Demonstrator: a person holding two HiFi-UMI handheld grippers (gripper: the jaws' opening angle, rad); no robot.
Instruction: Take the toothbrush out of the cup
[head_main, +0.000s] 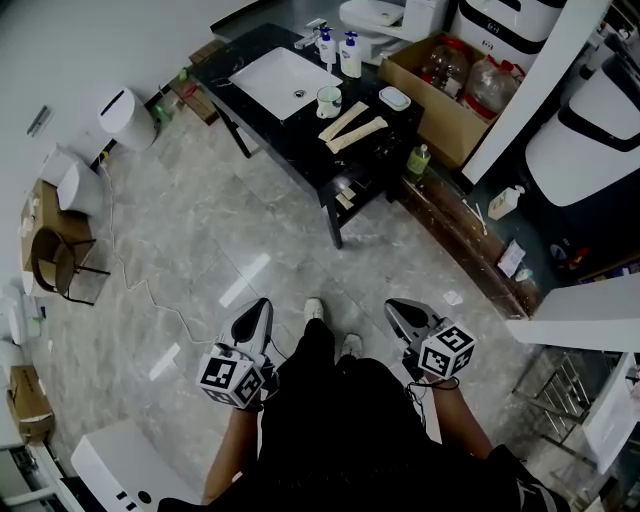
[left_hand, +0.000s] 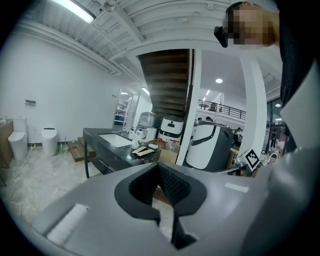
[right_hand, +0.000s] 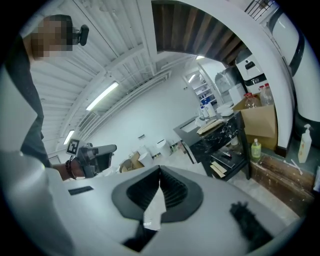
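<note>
A person stands on a marble floor (head_main: 200, 230), well apart from the black bench (head_main: 300, 137) at the upper middle of the frame. A white cup (head_main: 328, 100) sits there just right of the sink (head_main: 283, 78); the toothbrush is too small to make out. At lower centre, the left tongs (head_main: 263, 304) and right tongs (head_main: 393, 305) are pressed together, gripping nothing. Doing this well likely means walking close, opening one pair, then pinching the handle above the rim.
</note>
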